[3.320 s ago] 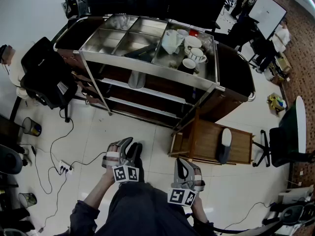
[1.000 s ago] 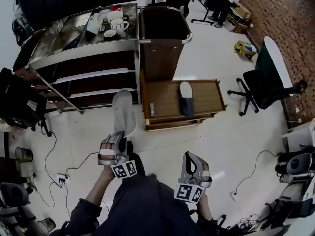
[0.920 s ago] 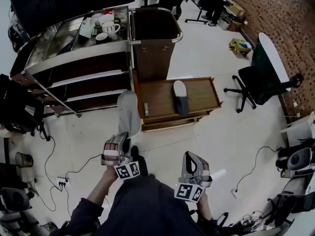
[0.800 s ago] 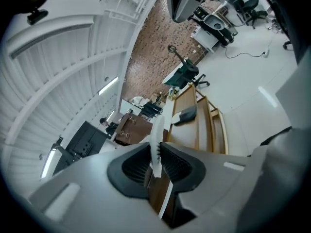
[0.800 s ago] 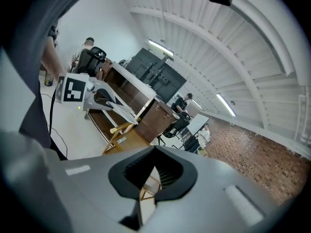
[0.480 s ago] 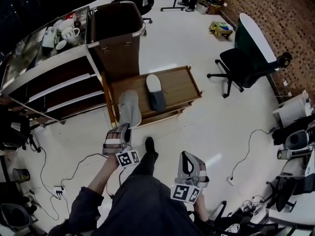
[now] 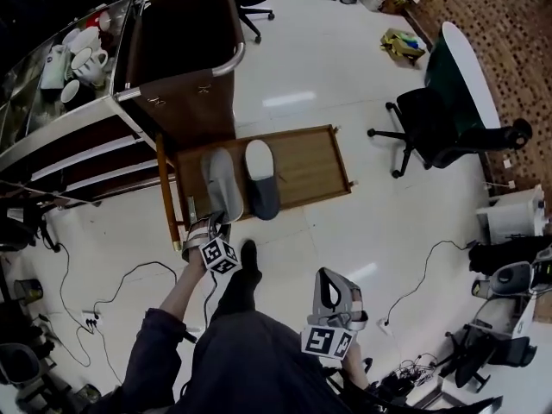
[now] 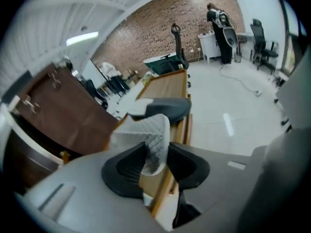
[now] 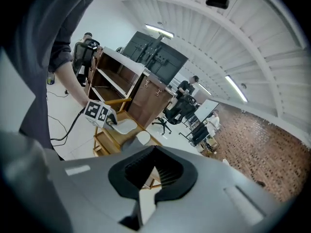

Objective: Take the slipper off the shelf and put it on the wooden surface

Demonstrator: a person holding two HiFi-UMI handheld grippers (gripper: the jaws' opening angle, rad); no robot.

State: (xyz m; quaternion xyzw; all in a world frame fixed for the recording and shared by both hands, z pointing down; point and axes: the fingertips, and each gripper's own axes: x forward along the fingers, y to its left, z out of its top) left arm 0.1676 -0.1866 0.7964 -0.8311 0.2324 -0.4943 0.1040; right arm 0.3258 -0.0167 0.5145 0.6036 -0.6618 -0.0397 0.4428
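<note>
Head view: we see the grey slipper (image 7: 222, 184) lying on the wooden surface (image 7: 310, 158), just past the tips of the left gripper (image 7: 211, 224).
What changed: a moment ago we were carrying it through the air, away from the shelf (image 7: 78, 153). Now it is down flat, right beside the other slipper (image 7: 261, 178), which lies to this gripper's right.
What that means: we think the job is nearly done, and only the letting go is left.
Left gripper: its jaws are opening. The heel end of the grey slipper is between them, but the pads do not seem to squeeze it now.
Right gripper (image 7: 332, 283): it hangs low, well apart from the wooden surface. Its jaws are a little apart, with nothing in them.
</note>
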